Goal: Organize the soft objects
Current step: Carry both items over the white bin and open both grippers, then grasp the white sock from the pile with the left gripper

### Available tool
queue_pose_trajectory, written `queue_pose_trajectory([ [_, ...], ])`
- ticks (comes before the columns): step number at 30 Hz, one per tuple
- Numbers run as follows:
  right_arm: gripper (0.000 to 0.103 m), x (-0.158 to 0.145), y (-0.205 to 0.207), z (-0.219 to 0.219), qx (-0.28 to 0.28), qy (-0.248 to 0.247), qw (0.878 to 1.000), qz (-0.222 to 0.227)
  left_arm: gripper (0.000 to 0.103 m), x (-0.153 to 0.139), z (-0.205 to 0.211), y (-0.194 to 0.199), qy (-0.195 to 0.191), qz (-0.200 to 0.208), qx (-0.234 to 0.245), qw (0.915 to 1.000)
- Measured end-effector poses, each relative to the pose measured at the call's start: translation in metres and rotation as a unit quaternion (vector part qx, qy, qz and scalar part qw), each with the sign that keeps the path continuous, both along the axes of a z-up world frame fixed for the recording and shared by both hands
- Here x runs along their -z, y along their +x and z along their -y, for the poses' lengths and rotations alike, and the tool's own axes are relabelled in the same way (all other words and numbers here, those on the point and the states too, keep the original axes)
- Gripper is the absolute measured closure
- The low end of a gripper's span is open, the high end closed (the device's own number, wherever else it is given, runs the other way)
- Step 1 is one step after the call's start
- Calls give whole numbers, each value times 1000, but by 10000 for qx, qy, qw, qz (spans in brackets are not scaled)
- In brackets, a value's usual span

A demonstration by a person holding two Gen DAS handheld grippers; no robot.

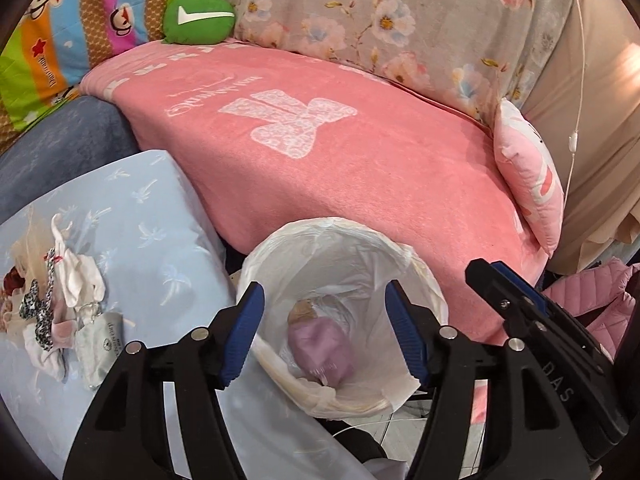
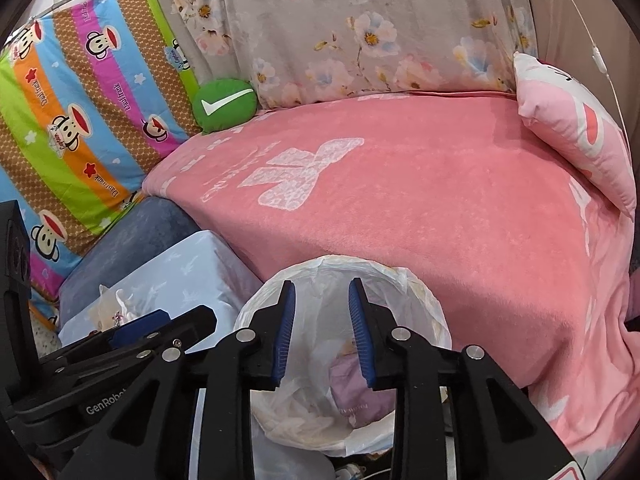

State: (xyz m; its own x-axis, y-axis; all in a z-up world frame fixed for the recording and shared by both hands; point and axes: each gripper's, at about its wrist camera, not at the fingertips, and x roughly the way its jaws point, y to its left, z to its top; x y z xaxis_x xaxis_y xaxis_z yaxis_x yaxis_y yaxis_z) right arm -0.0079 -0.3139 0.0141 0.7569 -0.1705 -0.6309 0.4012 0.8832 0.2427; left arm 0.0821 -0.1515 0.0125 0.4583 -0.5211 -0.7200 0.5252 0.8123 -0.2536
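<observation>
A white bin [image 1: 424, 276] lined with a plastic bag stands against the pink-blanketed sofa. A purple soft item [image 1: 322, 350] lies at its bottom, also seen in the right wrist view [image 2: 360, 394]. My left gripper [image 1: 324, 320] hangs open over the bin's mouth with nothing between its fingers. My right gripper [image 2: 321, 320] is over the same bin, open with a narrower gap, and also empty. A pile of small soft items [image 1: 52, 308], white, pink and spotted, lies on a light blue cushion [image 1: 152, 232] to the left.
A pink blanket [image 1: 340, 168] covers the sofa seat. On it rest a green round cushion with a white tick [image 1: 199, 18] at the back and a pink pillow [image 1: 528, 176] at the right. A floral backrest and a striped cartoon quilt [image 2: 80, 120] stand behind.
</observation>
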Motion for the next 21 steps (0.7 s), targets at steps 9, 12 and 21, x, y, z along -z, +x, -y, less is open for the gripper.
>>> queue_pose_trajectory([
  [9, 70, 0, 3, -26, -236, -46, 9997, -83, 43, 4, -40, 5, -42, -88, -480, 9988],
  [12, 68, 0, 5, -38, -339, -56, 9993, -111, 43, 5, -56, 6, -72, -111, -631, 9979],
  [21, 67, -1, 12, -77, -615, -137, 9978, -202, 43, 4, -97, 9, -140, -107, -1027, 9946],
])
